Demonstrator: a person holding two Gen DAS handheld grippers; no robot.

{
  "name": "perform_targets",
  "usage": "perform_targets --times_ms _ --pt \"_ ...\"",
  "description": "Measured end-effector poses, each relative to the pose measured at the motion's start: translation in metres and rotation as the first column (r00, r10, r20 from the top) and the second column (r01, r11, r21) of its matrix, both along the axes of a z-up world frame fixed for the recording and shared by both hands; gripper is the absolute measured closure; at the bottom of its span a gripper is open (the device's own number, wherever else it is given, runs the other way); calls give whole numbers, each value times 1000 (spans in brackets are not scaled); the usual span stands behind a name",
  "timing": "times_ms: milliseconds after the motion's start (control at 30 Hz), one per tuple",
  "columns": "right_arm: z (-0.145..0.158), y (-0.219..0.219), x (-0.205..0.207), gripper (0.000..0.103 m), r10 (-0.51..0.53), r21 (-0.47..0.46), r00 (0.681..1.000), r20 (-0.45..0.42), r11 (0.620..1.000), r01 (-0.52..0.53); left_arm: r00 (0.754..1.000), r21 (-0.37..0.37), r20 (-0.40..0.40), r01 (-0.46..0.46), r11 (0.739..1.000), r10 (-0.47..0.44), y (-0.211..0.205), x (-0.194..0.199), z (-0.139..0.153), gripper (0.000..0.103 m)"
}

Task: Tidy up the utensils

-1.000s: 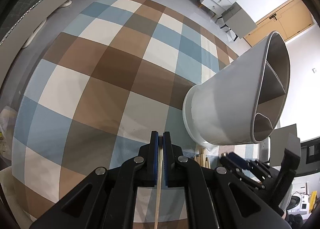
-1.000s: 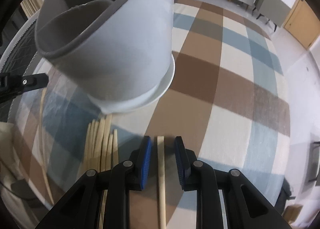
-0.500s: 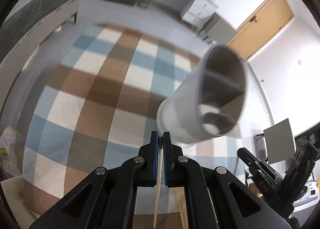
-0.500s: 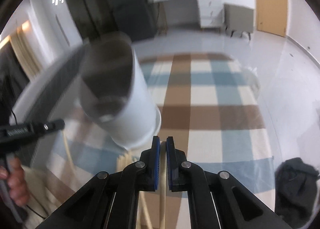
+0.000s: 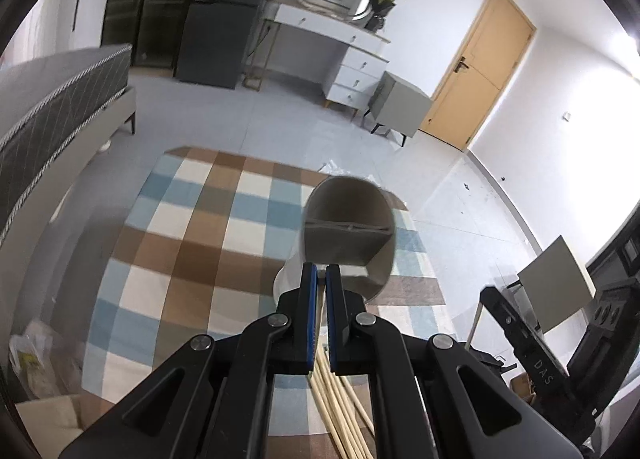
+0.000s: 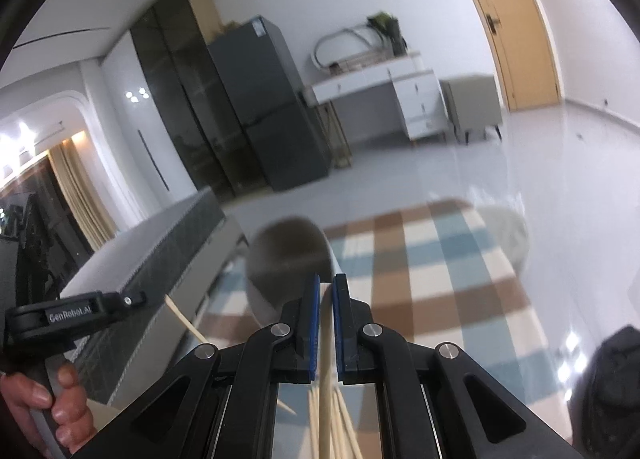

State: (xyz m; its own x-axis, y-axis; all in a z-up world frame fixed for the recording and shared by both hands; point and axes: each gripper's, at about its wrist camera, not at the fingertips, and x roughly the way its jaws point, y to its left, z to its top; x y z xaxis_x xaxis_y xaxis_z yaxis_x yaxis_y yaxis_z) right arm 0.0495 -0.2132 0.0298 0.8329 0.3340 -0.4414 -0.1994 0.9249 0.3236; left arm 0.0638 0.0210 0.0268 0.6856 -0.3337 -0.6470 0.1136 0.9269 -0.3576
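A grey utensil holder [image 5: 349, 235] with inner dividers stands on the checked tablecloth [image 5: 180, 259], its mouth facing me. My left gripper [image 5: 321, 279] is shut on a pale wooden chopstick [image 5: 320, 323], raised above the table just short of the holder. My right gripper [image 6: 326, 291] is shut on another wooden chopstick [image 6: 326, 375], also raised; the holder [image 6: 288, 263] is blurred beyond it. Several loose chopsticks [image 5: 340, 411] lie on the cloth below. The left gripper and its chopstick tip [image 6: 186, 323] show at the left of the right wrist view.
The table's far edge [image 5: 240, 153] lies beyond the holder. A bed [image 5: 60, 99], a dark fridge [image 5: 216, 39], a white dresser [image 5: 340, 59] and a door [image 5: 480, 71] stand in the room. The right gripper [image 5: 532, 347] shows at the right of the left wrist view.
Both grippers have risen well above the table, each carrying a chopstick. The right gripper shut on its chopstick during this second. The holder now looks smaller and farther below.
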Motion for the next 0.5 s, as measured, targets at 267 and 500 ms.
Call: perform_targets --times_ms 267,500 --pt "41 7 23 97 -22 35 992 128 999 17 998 39 24 61 997 -62 -6 11 34 103" --pt "90 20 67 97 -30 60 965 259 998 15 994 -2 66 86 996 -85 -2 34 78 103"
